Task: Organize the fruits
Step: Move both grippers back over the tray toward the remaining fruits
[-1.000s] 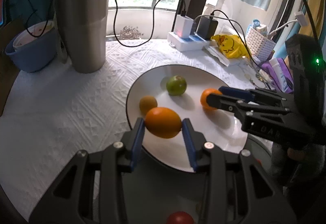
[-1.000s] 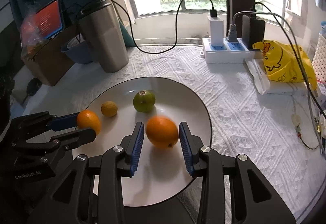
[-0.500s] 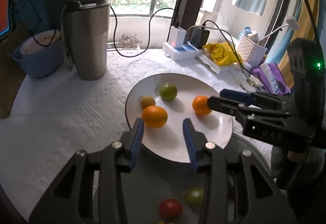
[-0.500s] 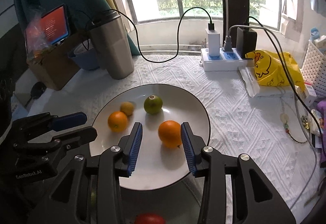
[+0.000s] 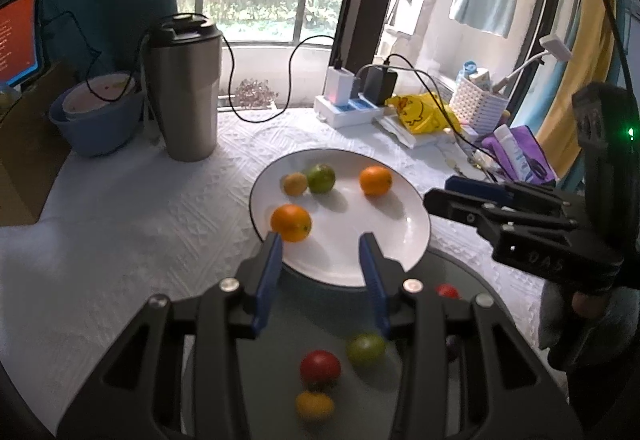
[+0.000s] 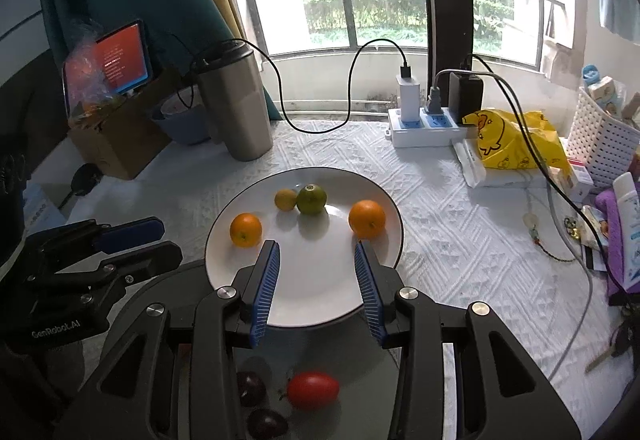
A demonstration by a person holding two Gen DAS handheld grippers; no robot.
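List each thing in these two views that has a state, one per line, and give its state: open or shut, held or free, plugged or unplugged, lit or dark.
left claw: open, empty
right claw: open, empty
two oranges: free, resting on white plate
green citrus: free, on the plate
steel tumbler: upright, lid on
white charger: plugged into power strip
tablet screen: lit

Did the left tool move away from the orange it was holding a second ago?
Yes. The left tool has pulled back toward the near rim of the white plate, open and empty. The orange it held now rests on the plate.
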